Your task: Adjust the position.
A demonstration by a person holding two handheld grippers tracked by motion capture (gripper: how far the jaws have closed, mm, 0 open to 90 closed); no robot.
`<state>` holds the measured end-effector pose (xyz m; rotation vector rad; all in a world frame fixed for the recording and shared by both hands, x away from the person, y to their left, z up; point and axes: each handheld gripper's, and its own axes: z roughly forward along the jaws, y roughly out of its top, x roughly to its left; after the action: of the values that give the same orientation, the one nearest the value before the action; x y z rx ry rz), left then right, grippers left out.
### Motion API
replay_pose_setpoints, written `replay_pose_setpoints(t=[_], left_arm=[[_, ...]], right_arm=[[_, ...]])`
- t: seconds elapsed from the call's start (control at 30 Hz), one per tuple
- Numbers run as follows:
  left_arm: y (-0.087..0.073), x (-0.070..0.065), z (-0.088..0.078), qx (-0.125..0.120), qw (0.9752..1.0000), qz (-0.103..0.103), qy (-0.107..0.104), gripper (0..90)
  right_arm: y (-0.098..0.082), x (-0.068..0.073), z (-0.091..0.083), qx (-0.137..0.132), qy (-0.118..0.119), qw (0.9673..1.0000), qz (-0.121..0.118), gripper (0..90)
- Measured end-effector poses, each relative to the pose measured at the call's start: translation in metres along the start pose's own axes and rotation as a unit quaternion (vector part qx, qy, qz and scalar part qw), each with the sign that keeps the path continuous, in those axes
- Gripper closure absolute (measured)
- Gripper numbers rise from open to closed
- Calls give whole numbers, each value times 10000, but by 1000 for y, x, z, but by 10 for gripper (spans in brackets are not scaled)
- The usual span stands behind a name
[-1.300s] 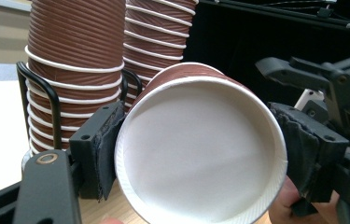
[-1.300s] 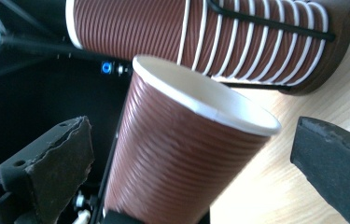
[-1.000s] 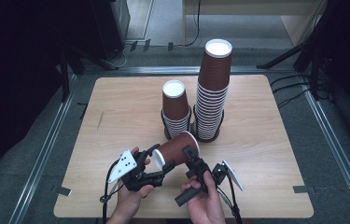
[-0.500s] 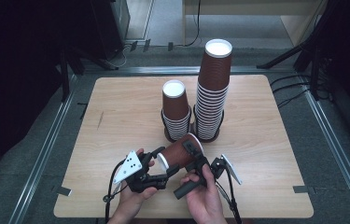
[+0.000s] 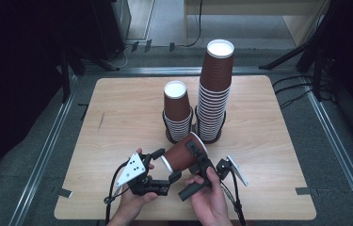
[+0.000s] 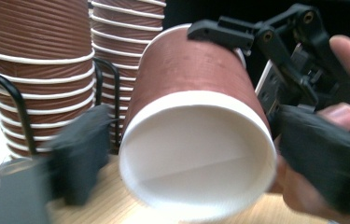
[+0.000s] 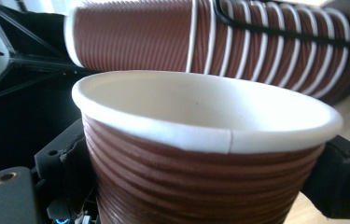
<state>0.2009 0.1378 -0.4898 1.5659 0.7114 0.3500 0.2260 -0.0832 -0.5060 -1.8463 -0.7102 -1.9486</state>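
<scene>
Near the bench's (image 5: 259, 141) front edge, our right tongs (image 5: 197, 155), just closing, grip a tilted brown cup (image 5: 181, 155); our left tongs (image 5: 164, 165), just opening, stand free around its rim.

I see a ribbed brown paper cup (image 6: 196, 93) with a smooth matt white inside and rolled rim. My grippers' jaws look like matt black plastic. The table (image 5: 117, 117) is pale, smooth wood grain; the stacks sit in black wire holders (image 6: 21, 112).
</scene>
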Motion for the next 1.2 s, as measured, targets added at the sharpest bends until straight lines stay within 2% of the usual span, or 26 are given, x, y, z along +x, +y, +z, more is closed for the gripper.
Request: replay_pose_setpoints(t=[0.17,0.33,0.43,0.5,0.6,0.7,0.73,0.8,0.87,0.9,1.03,1.07,1.13,1.2], left_arm=[[0,2,0,94,9999,-95,34,75],[0,5,-3,80,9999,-138,62,75],[0,8,-5,90,9998,-163,79,75],[-1,10,-6,110,9997,-168,113,75],[-2,14,-9,122,9996,-205,176,75],[-4,18,-13,155,9993,-232,255,75],[-5,20,-14,157,9991,-250,289,74],[-5,24,-16,178,9988,-289,339,74],[-6,28,-19,182,9985,-323,415,74],[-7,30,-20,205,9983,-319,449,74],[-12,39,-28,265,9969,-414,611,75],[-13,42,-31,294,9966,-421,645,75],[-17,46,-36,338,9957,-467,722,75],[-19,50,-42,360,9947,-491,830,75]], right_arm=[[10,2,-3,-129,-36,9993,-357,112],[24,0,-9,-272,-194,9959,-839,112],[33,0,-10,-392,-274,9938,-1006,112],[38,1,-12,-429,-293,9914,-1200,112],[46,2,-17,-503,-310,9860,-1562,111],[54,1,-24,-617,-289,9788,-1932,111],[55,1,-25,-634,-294,9777,-1981,111],[60,0,-27,-678,-398,9729,-2175,111],[64,-2,-29,-750,-533,9664,-2398,110],[65,-2,-30,-761,-573,9654,-2426,111],[72,-3,-34,-869,-695,9554,-2736,111],[75,-2,-35,-910,-721,9514,-2852,111],[80,-2,-36,-995,-798,9400,-3165,112],[85,-1,-38,-1058,-840,9324,-3353,112]])
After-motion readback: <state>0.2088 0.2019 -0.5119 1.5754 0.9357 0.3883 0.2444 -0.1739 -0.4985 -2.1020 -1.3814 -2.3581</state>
